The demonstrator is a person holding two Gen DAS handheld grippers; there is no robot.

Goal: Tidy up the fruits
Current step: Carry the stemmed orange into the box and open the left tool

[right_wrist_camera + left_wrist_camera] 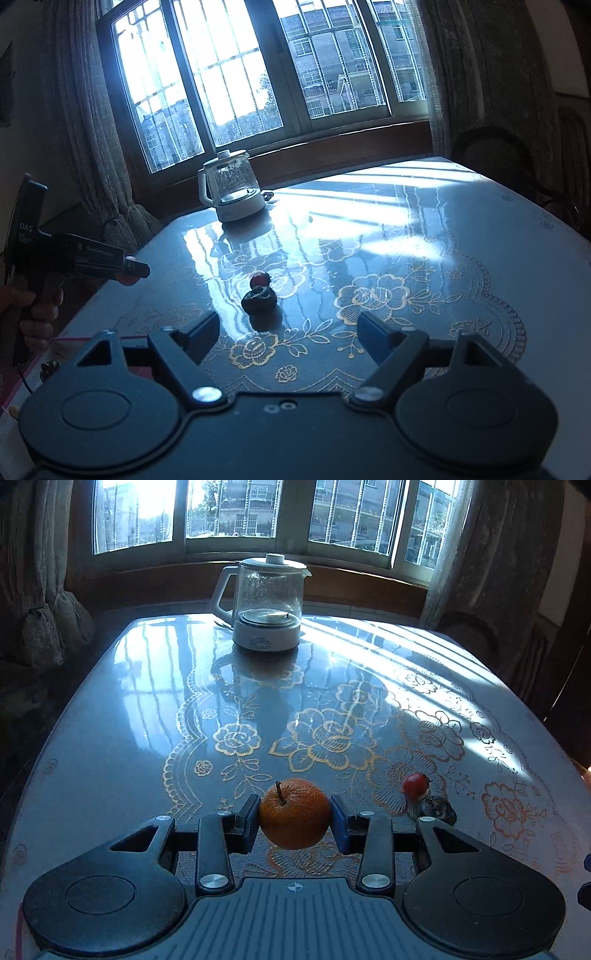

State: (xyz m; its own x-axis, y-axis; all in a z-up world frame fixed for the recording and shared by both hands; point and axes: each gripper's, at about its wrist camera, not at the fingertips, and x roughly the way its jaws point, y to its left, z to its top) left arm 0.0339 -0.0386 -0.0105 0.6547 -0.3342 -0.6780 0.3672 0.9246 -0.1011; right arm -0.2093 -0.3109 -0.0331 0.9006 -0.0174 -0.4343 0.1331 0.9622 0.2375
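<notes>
**Orange held clear of table; right gripper empty**

The orange (294, 814), stem up, is clamped between the left gripper (294, 821) pads, above the floral-cloth table (147, 709). Just to its right on the table lie a small red fruit (414, 785) and a dark fruit (258, 300), touching. The right gripper (288, 334) stands wide open, holding nothing. A glass kettle (266, 603) stands at the far edge.

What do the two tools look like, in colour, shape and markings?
Both are black, with round pivot discs, silver screws and blue pads. The left tool has a ribbed grey base with a crosshair mark; its side reads "DAS". The right tool has a plain black base.
</notes>
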